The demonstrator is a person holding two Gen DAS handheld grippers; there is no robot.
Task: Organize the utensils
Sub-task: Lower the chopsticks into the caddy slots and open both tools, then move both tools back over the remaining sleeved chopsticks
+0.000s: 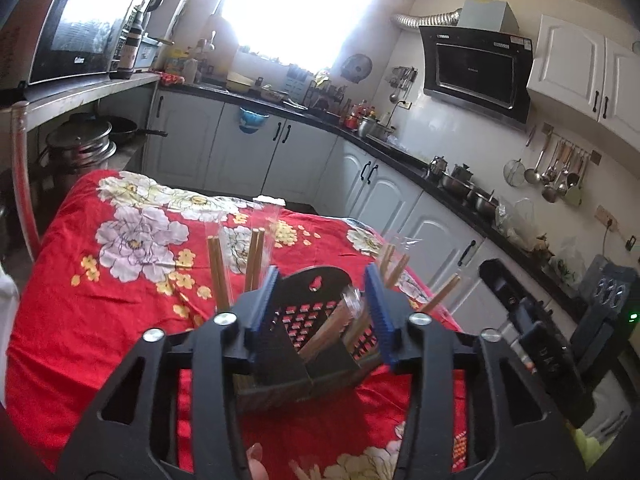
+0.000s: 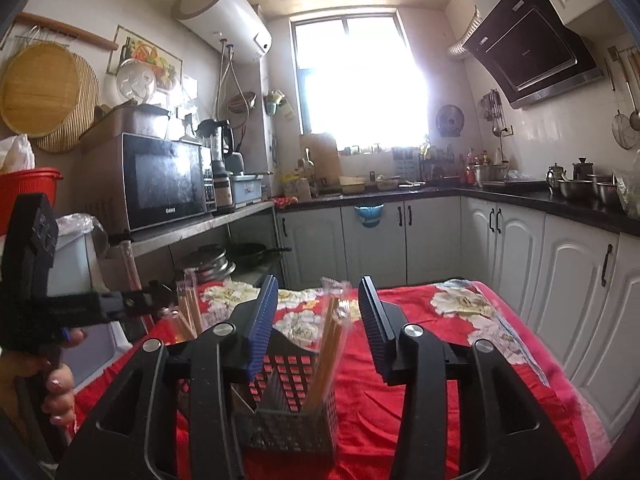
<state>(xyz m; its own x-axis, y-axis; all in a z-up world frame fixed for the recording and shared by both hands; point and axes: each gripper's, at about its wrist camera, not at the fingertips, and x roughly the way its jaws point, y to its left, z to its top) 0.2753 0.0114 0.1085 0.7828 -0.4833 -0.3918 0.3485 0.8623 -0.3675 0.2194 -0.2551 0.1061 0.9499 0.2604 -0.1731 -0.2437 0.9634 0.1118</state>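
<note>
We have both grippers at the black slotted utensil holder (image 1: pixel 304 320), which stands on the red flowered table (image 1: pixel 100 312) right in front of us. Our left gripper (image 1: pixel 322 312) has its jaws spread, with the holder's back plate between them and nothing pinched. Our right gripper (image 2: pixel 318 320) is spread too; the wrapped chopsticks (image 2: pixel 330 344) lean in the holder between its pads (image 2: pixel 262 320) without touching them. More chopsticks (image 1: pixel 218 272) stick up at ten o'clock of the holder. We judge the pairs are already dropped in and the step is letting go. Next we should draw both grippers straight back, clear of the leaning sticks, so the holder does not tip.
</note>
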